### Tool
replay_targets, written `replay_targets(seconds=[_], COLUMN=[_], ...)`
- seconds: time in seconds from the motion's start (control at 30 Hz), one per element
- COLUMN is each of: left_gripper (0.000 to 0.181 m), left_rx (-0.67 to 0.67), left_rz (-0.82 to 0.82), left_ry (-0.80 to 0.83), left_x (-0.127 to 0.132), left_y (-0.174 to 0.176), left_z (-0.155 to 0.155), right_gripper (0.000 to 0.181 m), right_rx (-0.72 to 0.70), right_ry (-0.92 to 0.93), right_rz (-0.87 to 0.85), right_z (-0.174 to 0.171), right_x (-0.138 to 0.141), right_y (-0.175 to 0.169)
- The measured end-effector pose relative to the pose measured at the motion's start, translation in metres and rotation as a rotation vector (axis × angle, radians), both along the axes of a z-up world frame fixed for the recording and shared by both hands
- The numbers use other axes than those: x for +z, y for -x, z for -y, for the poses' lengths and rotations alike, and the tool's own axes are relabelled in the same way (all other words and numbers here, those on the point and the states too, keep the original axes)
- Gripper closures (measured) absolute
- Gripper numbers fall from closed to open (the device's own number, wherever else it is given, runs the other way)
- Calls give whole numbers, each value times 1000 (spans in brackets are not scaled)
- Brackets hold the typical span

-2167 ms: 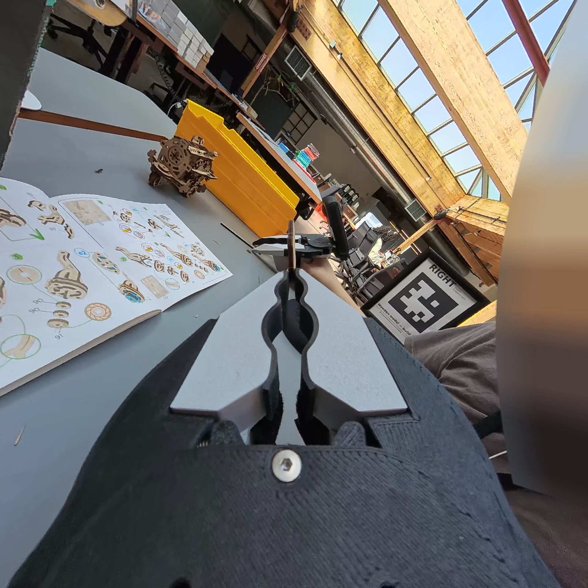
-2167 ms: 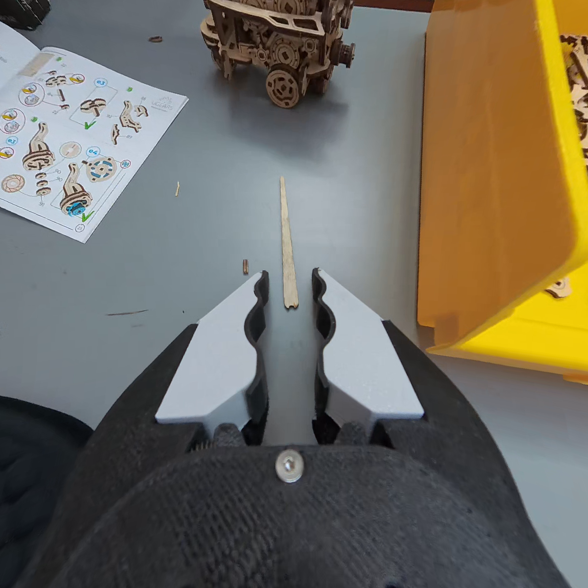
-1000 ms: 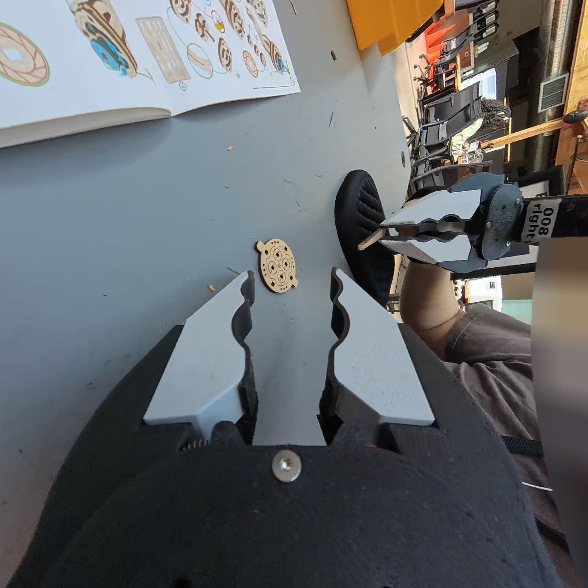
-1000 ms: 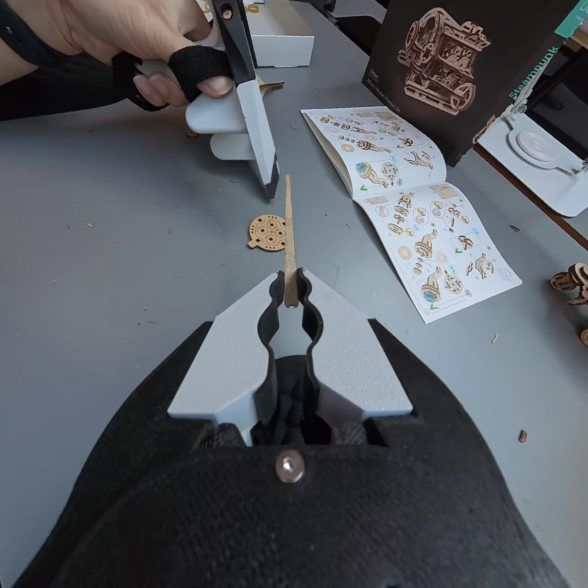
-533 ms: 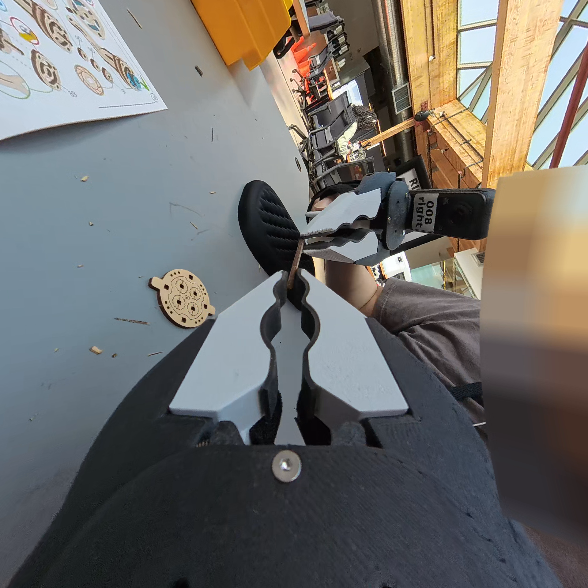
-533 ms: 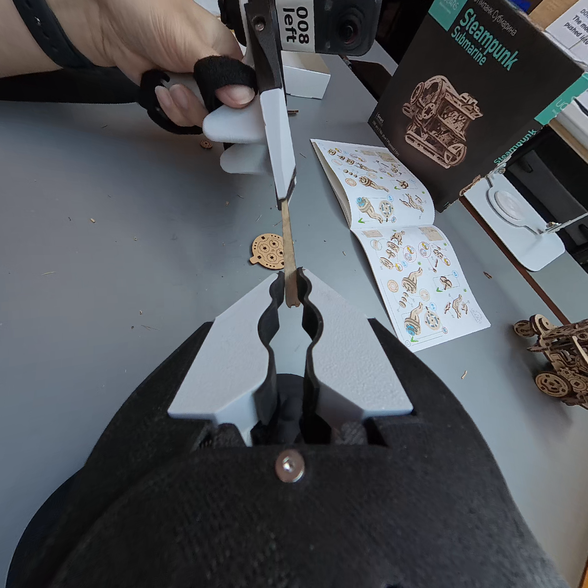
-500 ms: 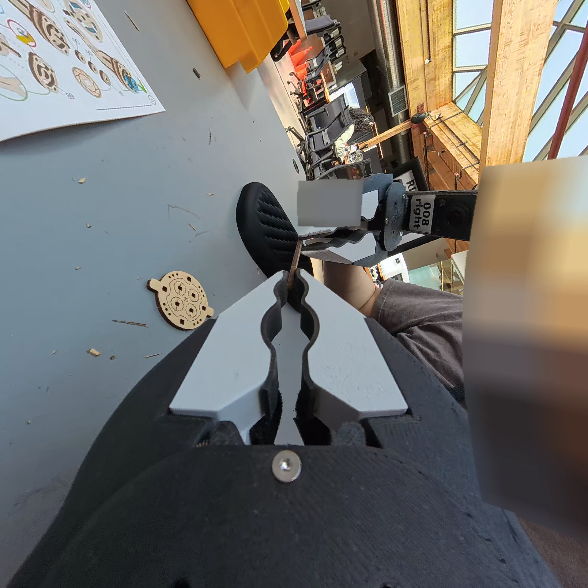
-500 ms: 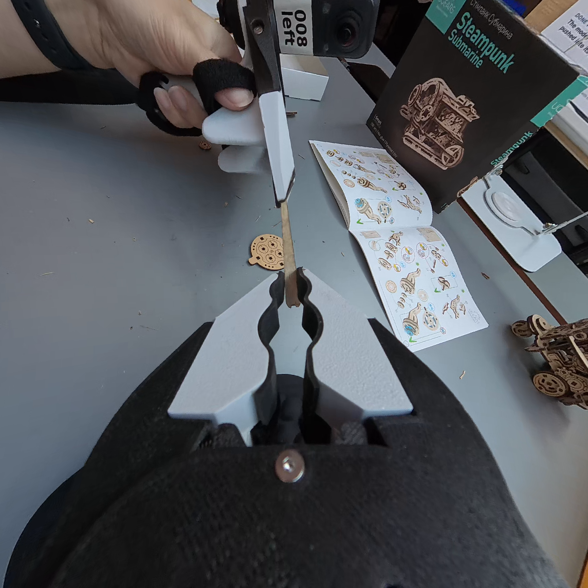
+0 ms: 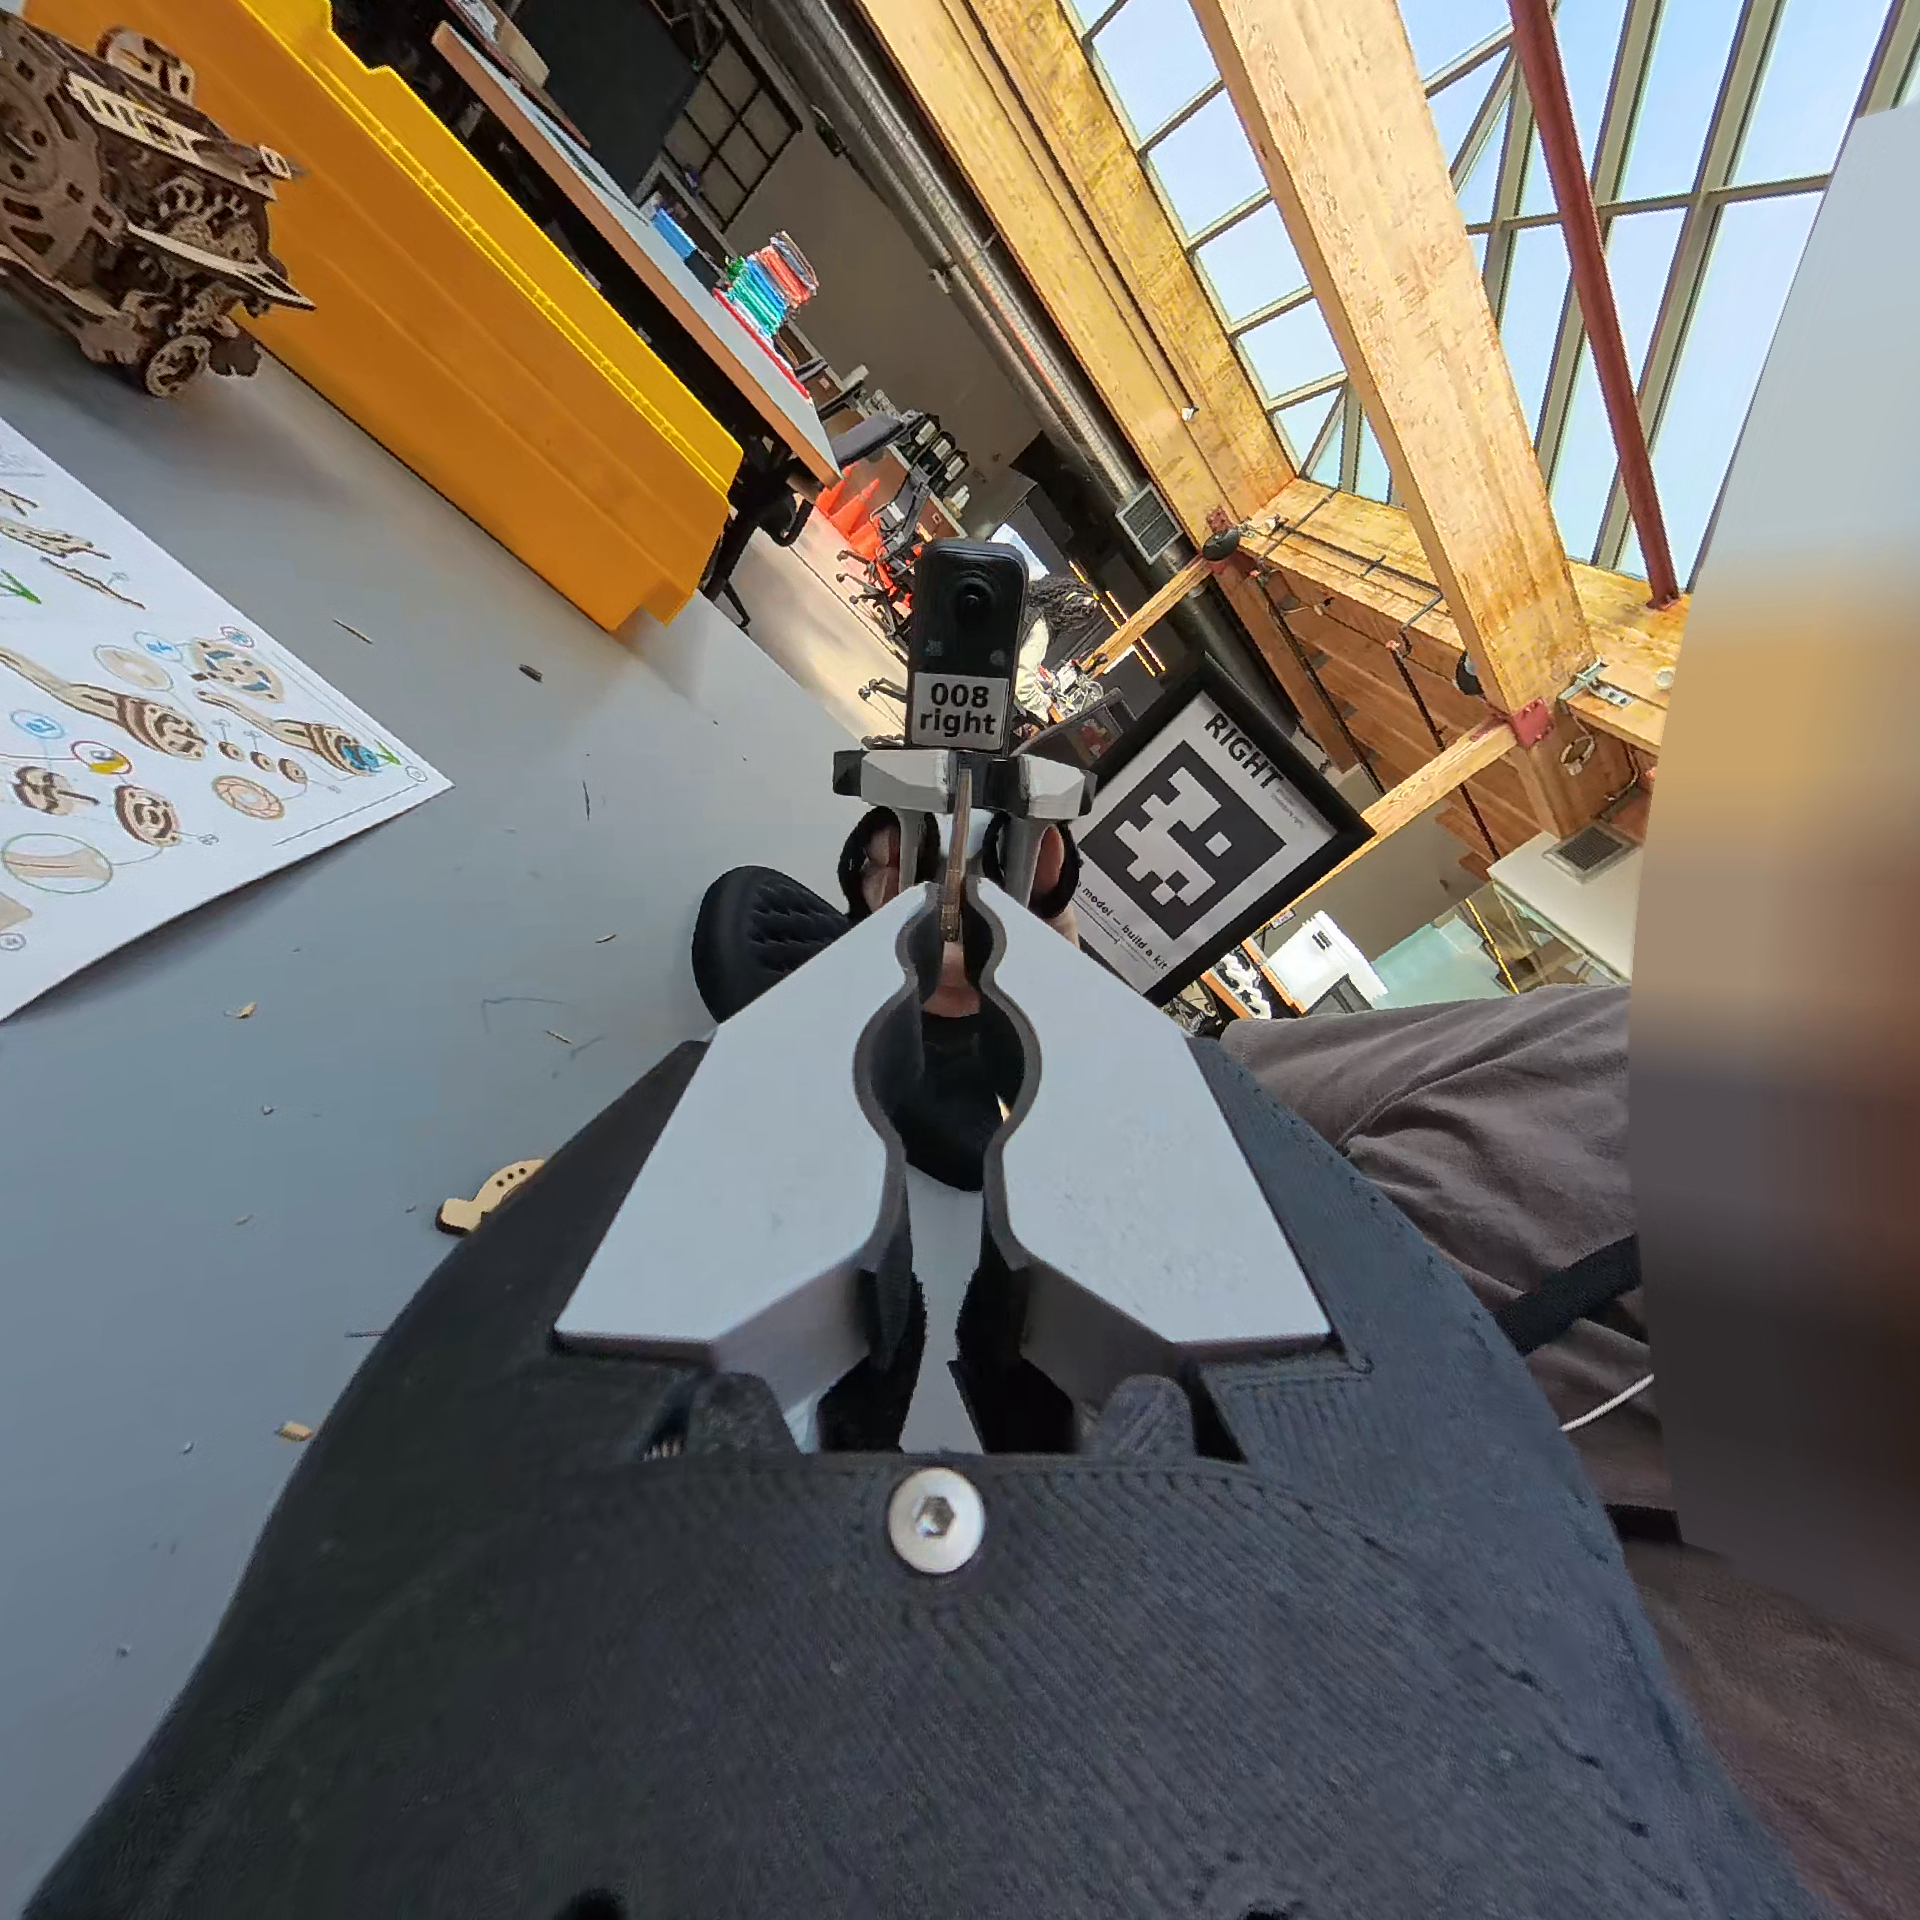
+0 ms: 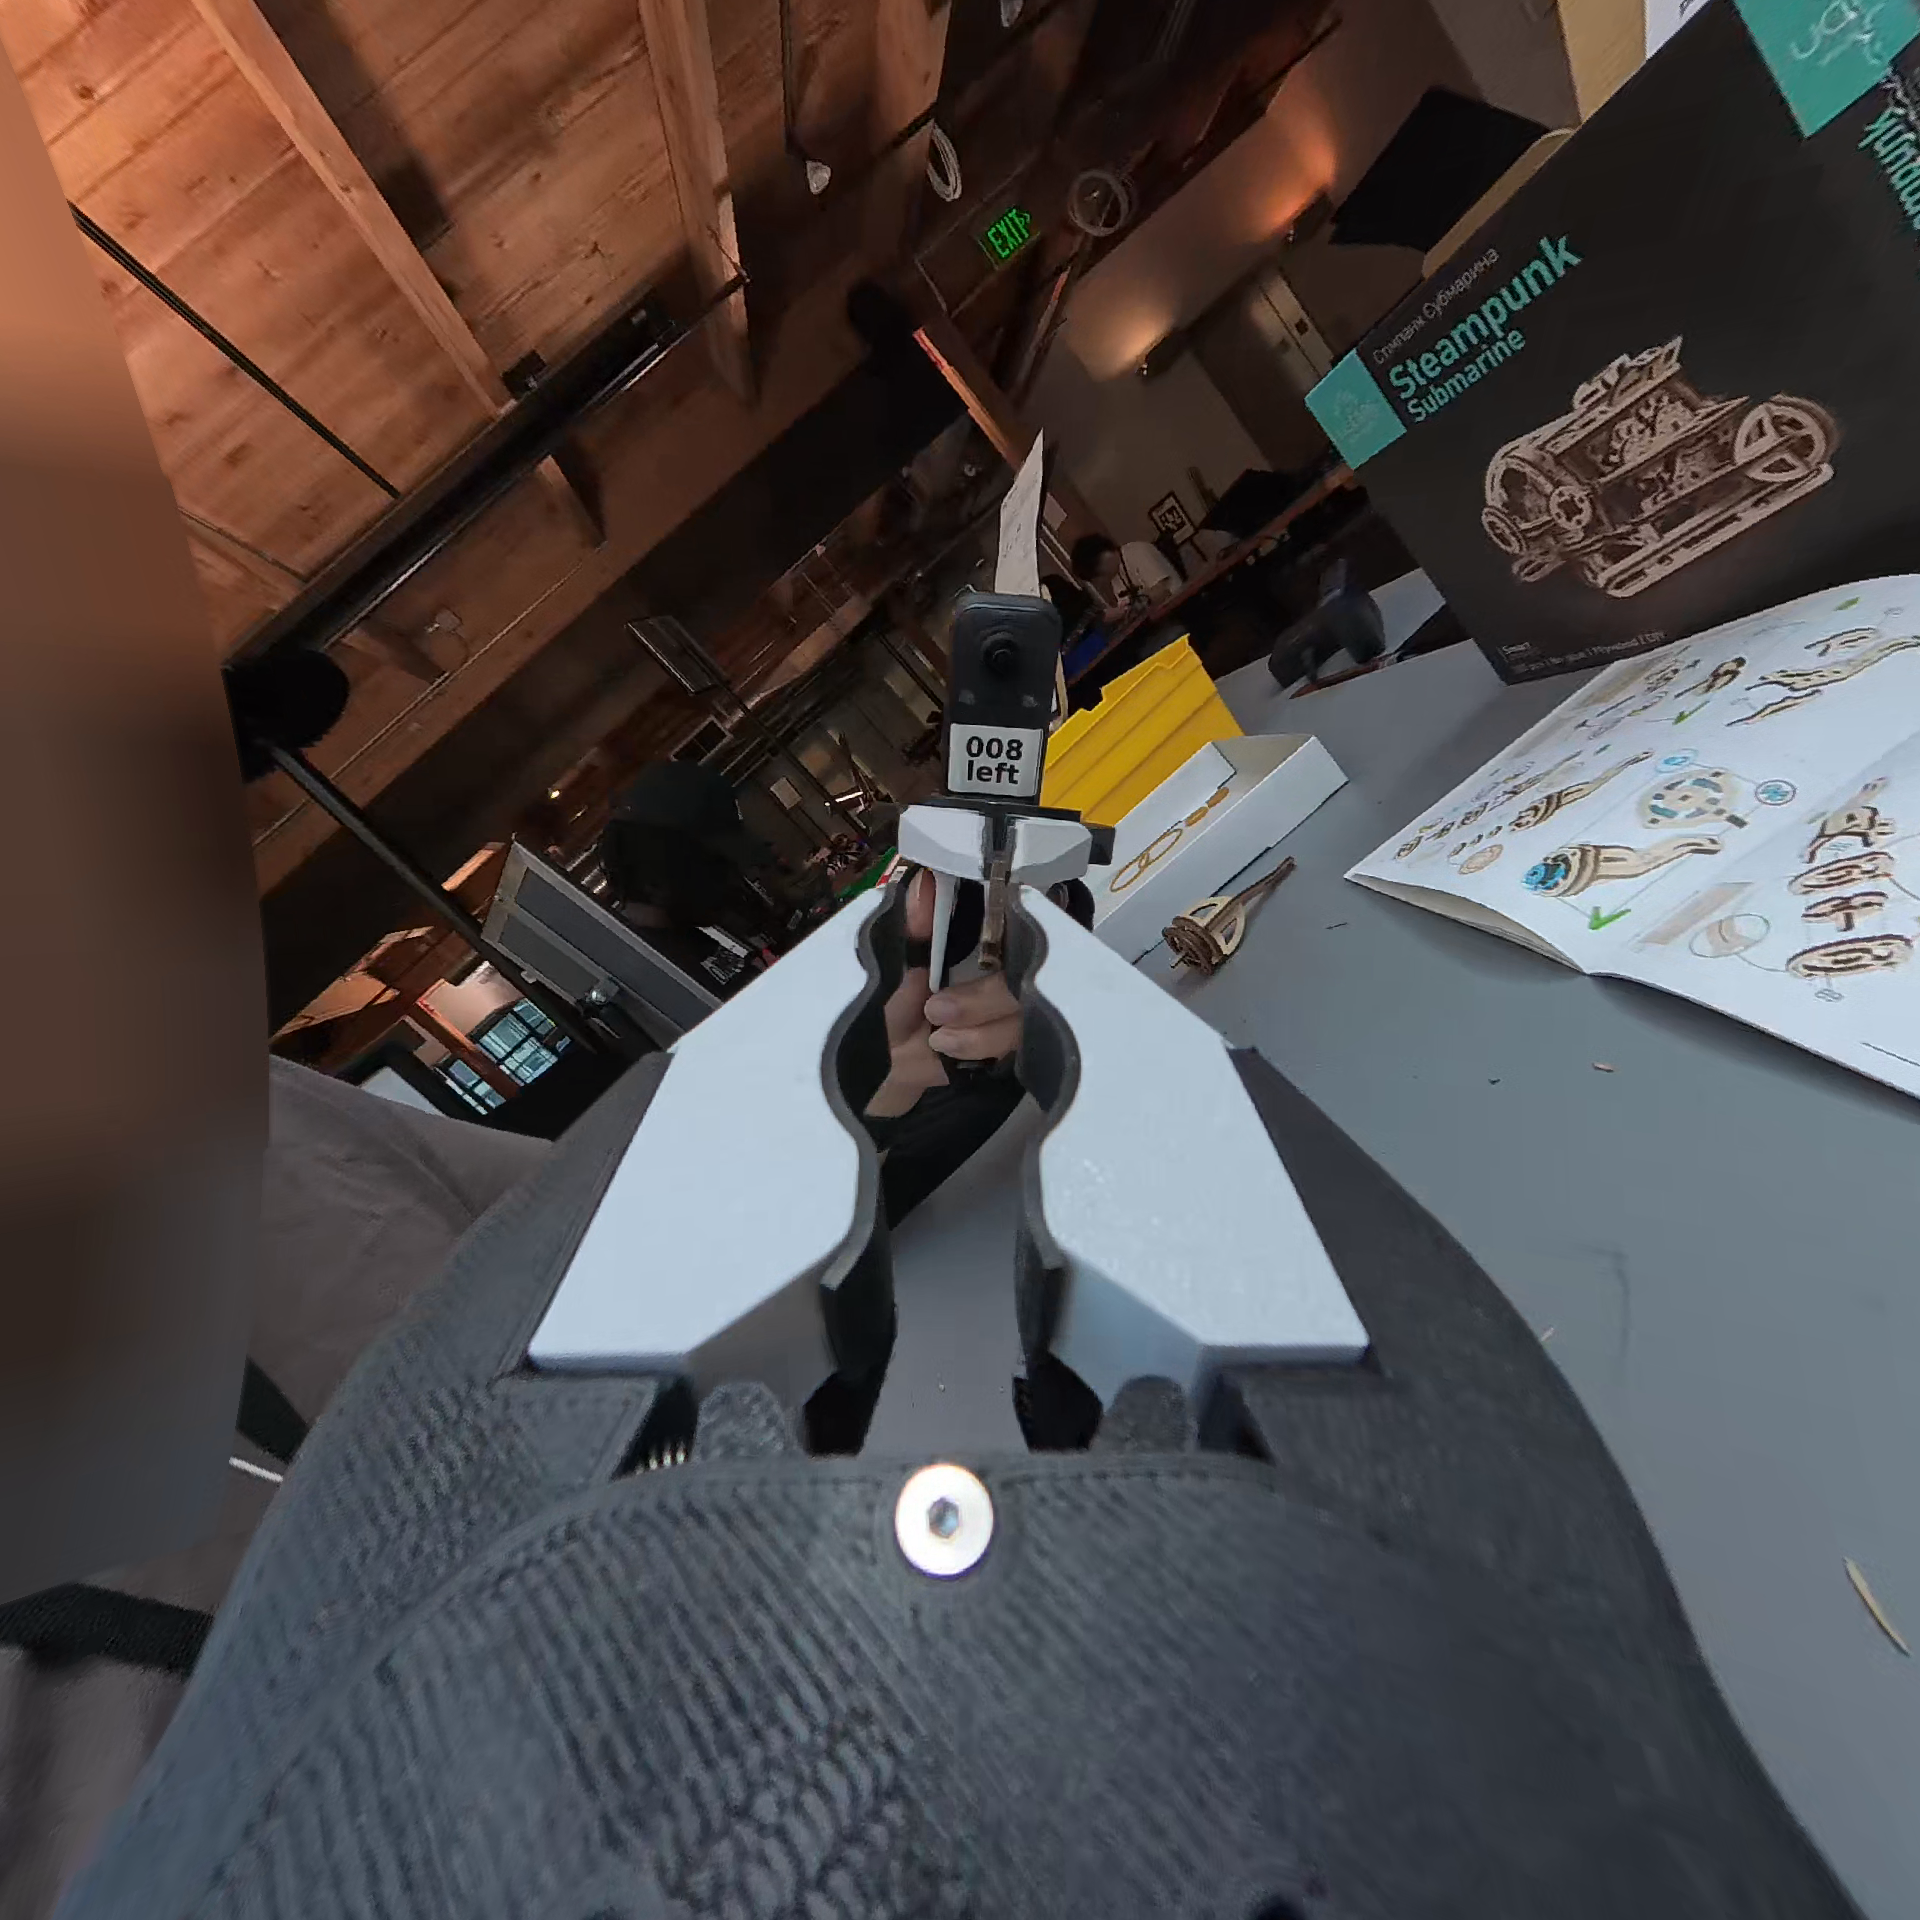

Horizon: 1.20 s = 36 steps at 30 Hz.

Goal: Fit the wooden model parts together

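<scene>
Left hand-held gripper (image 9: 952,914), labelled, on wooden stick (image 9: 957,852)

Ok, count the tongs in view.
2: the left tongs, shut on the stick; the right tongs facing them, open around its other end.

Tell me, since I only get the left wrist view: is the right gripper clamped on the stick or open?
Observer: Open. In its own view the right gripper has its jaws apart with the stick in the gap; only the left gripper clamps it.
Operator: Any loose parts out of my view?
Observer: A small fan-shaped wooden assembly lies on the table beside a white tray.
Operator: What's in the tray?
Observer: Wooden rings.
</scene>
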<state>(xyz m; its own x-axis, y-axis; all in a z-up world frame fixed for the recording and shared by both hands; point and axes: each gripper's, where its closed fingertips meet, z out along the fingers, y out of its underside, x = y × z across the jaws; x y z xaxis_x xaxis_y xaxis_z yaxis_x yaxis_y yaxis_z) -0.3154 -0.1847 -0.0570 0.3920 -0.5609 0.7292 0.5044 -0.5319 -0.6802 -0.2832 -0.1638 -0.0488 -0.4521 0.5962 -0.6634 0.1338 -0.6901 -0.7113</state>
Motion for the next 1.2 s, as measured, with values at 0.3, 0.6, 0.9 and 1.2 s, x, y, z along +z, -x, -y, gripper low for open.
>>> replay_targets(seconds=[0.3, 0.6, 0.9, 1.2], left_gripper=[163, 104, 110, 121], left_rx=[-47, -27, -148, -208], left_rz=[-50, -868, -1078, -1131], left_ry=[47, 5, -39, -105], left_x=[-11, -90, -132, -139], left_y=[-3, -1, 3, -3], left_z=[2, 0, -3, 3], right_gripper=[180, 180, 180, 180], right_rx=[-11, -95, -75, -61], right_ry=[-62, -364, -277, -238], right_rz=[69, 334, 302, 281], right_z=[-7, -37, -40, -41], right_x=[-11, -55, -61, -61], right_y=[0, -26, -33, -36])
